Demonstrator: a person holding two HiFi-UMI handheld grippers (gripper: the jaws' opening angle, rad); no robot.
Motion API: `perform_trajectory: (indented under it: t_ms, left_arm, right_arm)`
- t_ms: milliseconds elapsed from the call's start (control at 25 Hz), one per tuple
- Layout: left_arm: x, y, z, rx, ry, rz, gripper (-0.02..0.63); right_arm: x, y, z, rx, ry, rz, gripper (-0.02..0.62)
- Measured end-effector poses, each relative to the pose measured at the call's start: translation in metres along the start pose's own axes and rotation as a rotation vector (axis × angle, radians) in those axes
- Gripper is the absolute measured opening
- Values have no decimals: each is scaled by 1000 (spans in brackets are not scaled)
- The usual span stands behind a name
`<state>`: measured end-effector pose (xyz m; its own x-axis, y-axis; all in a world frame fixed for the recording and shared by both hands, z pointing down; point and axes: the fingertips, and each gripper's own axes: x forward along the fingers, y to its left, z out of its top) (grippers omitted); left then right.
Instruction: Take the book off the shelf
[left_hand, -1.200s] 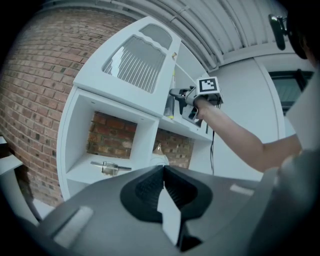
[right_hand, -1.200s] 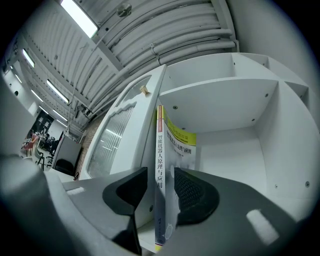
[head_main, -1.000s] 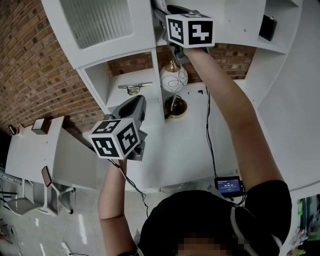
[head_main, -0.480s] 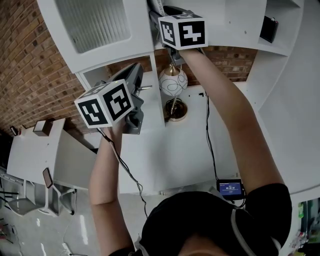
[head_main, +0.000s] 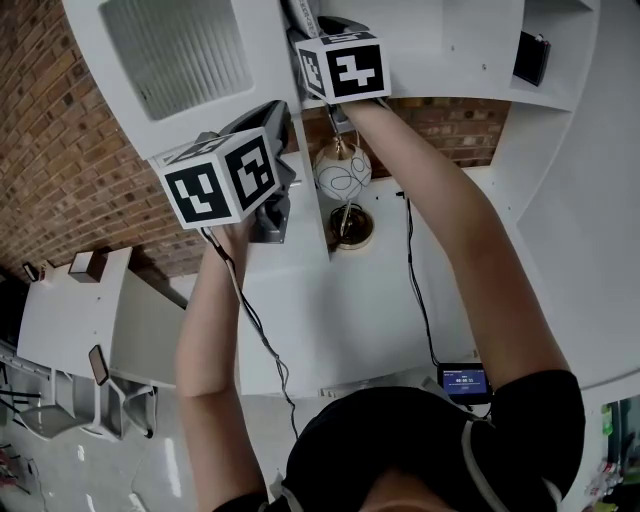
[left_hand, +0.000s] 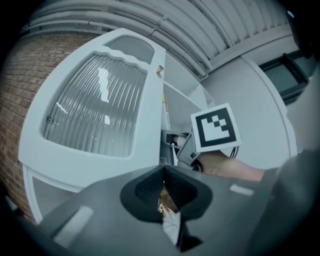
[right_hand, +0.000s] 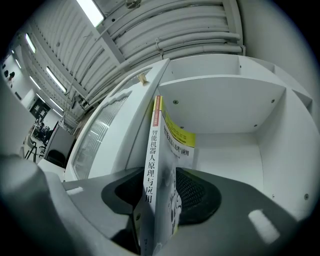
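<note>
Up in the top shelf compartment (right_hand: 235, 145), we set the right gripper (right_hand: 156, 197) astride the upright book (right_hand: 159, 160) at its left wall, fingers opening to clear both covers before clamping, while the left gripper (left_hand: 163, 187), fingers pressed together and empty, hovers near the ribbed-glass door (left_hand: 95, 110).

This looks like a home-style corner built inside an industrial hall. A white painted shelf unit (head_main: 330, 300) with a ribbed-glass door (head_main: 180, 50) stands against a red brick wall (head_main: 60, 150). Overhead, a ribbed metal ceiling (right_hand: 175, 30) carries long strip lights (right_hand: 90, 9).
</note>
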<state>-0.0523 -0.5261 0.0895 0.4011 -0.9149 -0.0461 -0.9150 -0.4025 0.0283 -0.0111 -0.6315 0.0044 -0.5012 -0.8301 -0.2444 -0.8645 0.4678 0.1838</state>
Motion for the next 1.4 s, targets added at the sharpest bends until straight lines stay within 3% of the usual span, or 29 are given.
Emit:
perform_trajectory:
  t_ms: [320, 680, 920, 1400]
  left_arm:
    - [6, 11, 4, 1, 2, 19, 8]
    - [9, 12, 2, 18, 3, 10, 8]
    - [7, 4, 1, 24, -3, -16, 8]
    - [-3, -11, 12, 34, -27, -43, 8]
  right_arm:
    - [16, -2, -6, -44, 47, 0, 161]
    - [18, -6, -7, -43, 45, 12, 78]
    - [6, -15, -5, 11, -17, 15, 63]
    - [-33, -9, 6, -40, -66, -11, 61]
